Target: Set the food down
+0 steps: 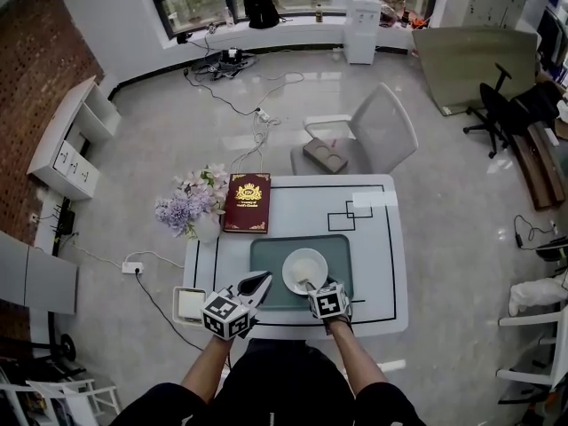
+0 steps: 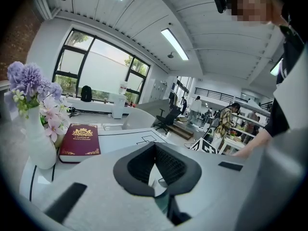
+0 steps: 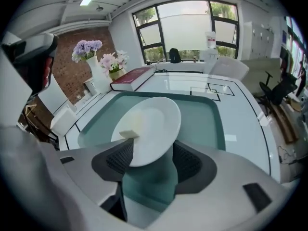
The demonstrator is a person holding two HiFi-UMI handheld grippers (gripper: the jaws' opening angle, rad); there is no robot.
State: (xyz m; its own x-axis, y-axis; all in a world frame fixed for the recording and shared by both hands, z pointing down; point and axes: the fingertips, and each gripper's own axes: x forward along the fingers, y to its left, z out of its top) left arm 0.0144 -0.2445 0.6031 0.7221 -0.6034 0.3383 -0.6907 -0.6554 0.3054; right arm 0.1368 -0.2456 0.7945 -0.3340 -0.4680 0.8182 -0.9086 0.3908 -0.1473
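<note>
Fingers [image 3: 119, 159] of right gripper [image 3: 150, 153] spread, gripping nothing | pale food piece [image 3: 129, 132] lies loose on white plate [image 3: 156, 114], teal tray [image 3: 202, 124], bench [image 1: 373, 238] near edge, apparently set down | left gripper [image 2: 155, 146] fingers together, empty, off tray's left, likely idle

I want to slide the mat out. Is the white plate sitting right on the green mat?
Touching. The right gripper view shows the plate lying flat on the mat, with no gap underneath.

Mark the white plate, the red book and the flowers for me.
white plate [image 1: 302, 264]: head view, bare middle of the dish.
red book [image 1: 248, 203]: head view, middle of the cover.
flowers [image 1: 182, 209]: head view, purple blooms.
</note>
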